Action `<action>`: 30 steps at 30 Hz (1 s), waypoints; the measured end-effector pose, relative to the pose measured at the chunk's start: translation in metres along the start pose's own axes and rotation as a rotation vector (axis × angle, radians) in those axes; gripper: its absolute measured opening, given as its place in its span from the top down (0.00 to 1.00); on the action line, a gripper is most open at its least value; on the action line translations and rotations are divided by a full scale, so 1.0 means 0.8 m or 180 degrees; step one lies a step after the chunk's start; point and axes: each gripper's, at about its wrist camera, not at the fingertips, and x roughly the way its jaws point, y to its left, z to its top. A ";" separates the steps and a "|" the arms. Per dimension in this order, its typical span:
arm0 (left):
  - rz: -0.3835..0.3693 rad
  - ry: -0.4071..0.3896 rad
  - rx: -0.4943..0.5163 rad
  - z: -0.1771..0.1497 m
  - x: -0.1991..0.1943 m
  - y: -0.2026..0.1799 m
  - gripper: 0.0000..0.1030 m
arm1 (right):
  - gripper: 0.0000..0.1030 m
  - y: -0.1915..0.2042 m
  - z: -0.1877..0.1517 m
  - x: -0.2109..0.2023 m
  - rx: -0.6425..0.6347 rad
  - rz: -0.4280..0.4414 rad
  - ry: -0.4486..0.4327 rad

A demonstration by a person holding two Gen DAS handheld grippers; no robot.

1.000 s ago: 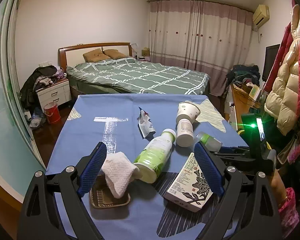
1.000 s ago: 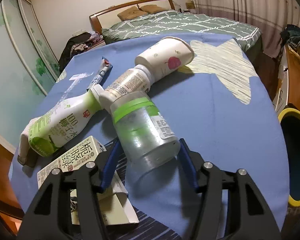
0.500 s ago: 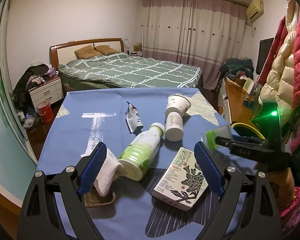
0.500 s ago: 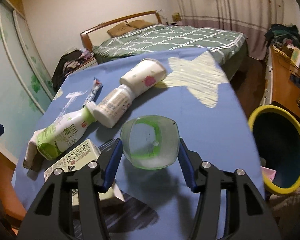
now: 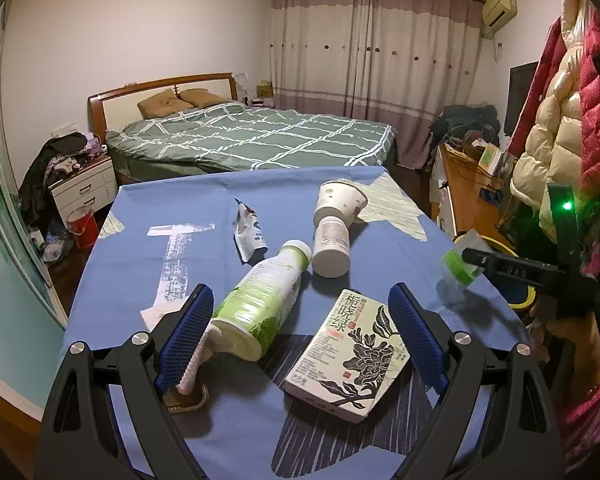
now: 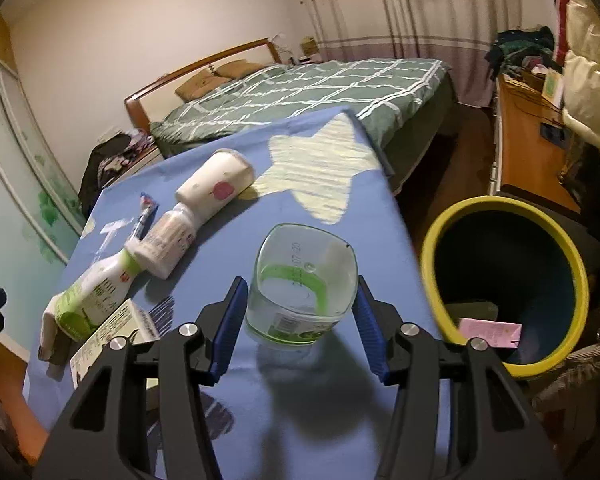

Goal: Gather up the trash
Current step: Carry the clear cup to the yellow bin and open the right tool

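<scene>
right gripper [image 6: 298, 320] clamps a clear plastic bottle [image 6: 304, 280] above the tabletop [image 6: 372, 240], beside the yellow-rimmed bin [image 6: 508, 280]; left gripper [image 5: 300, 328] gapes wide, holding nothing.

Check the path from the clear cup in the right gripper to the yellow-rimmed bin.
Nothing visible blocks it. The clear cup sits clamped in the right gripper, and the bin stands open just off the table edge.

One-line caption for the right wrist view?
Right hand-held gripper holds a clear plastic jar above the blue tablecloth, beside a yellow-rimmed bin.
</scene>
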 end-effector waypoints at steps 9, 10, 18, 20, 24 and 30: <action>-0.0025 0.0049 0.0020 -0.002 0.008 -0.006 0.15 | 0.50 -0.096 0.017 -0.013 0.0450 -0.0662 -0.0185; -0.0026 0.0054 0.0023 -0.002 0.009 -0.006 0.15 | 0.50 -0.104 0.018 -0.011 0.0479 -0.0728 -0.0181; -0.0018 0.0092 0.0042 -0.003 0.016 -0.009 0.15 | 0.45 -0.160 0.014 0.000 0.0720 -0.1056 -0.0144; -0.0016 0.0097 0.0048 -0.003 0.017 -0.010 0.15 | 0.38 -0.159 0.014 -0.001 0.0711 -0.1085 -0.0178; 0.0005 0.0120 0.0060 -0.004 0.020 -0.011 0.15 | 0.37 -0.152 0.011 -0.002 0.0654 -0.1037 -0.0214; 0.0036 0.0190 0.0039 -0.011 0.031 -0.001 0.15 | 0.37 -0.123 0.009 0.001 0.0538 -0.0902 -0.0183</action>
